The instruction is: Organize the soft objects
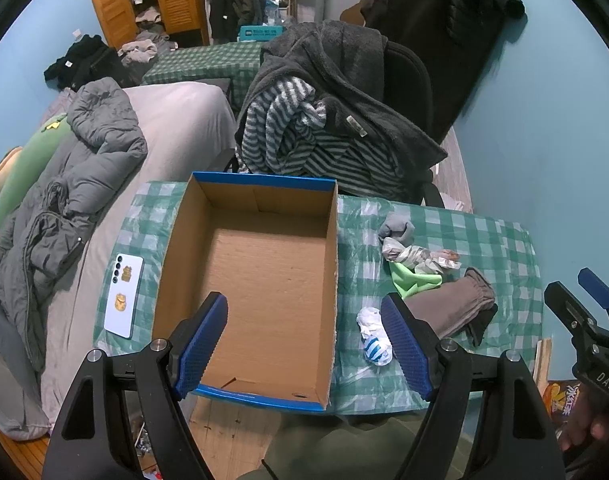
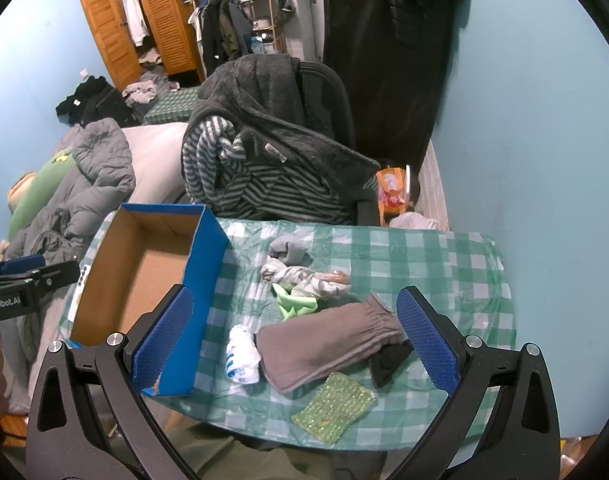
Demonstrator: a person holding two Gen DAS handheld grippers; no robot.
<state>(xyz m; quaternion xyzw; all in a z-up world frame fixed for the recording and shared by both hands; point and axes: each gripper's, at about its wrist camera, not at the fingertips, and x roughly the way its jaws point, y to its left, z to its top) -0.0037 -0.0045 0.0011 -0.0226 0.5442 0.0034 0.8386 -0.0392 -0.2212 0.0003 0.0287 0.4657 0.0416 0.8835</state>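
Note:
An empty cardboard box (image 1: 264, 280) (image 2: 144, 276) with blue outer walls stands on the left of a green-checked table (image 2: 424, 256). To its right lie soft things: a grey sock ball (image 2: 288, 250), a white-grey crumpled cloth (image 2: 304, 278), a bright green cloth (image 2: 296, 304), a folded brown-grey garment (image 2: 328, 348) over a black piece (image 2: 388, 364), a white-blue sock (image 2: 242, 356) and a green scrubbing pad (image 2: 332, 408). My left gripper (image 1: 304, 344) hovers open over the box's near edge. Above the brown garment my right gripper (image 2: 296, 344) is open, holding nothing.
A white phone (image 1: 123, 296) lies on the table left of the box. Behind the table a chair (image 2: 324, 92) is draped with a dark fleece (image 2: 272, 112) and striped cloth. A bed with a grey jacket (image 1: 84, 168) borders the left. Blue walls close the right side.

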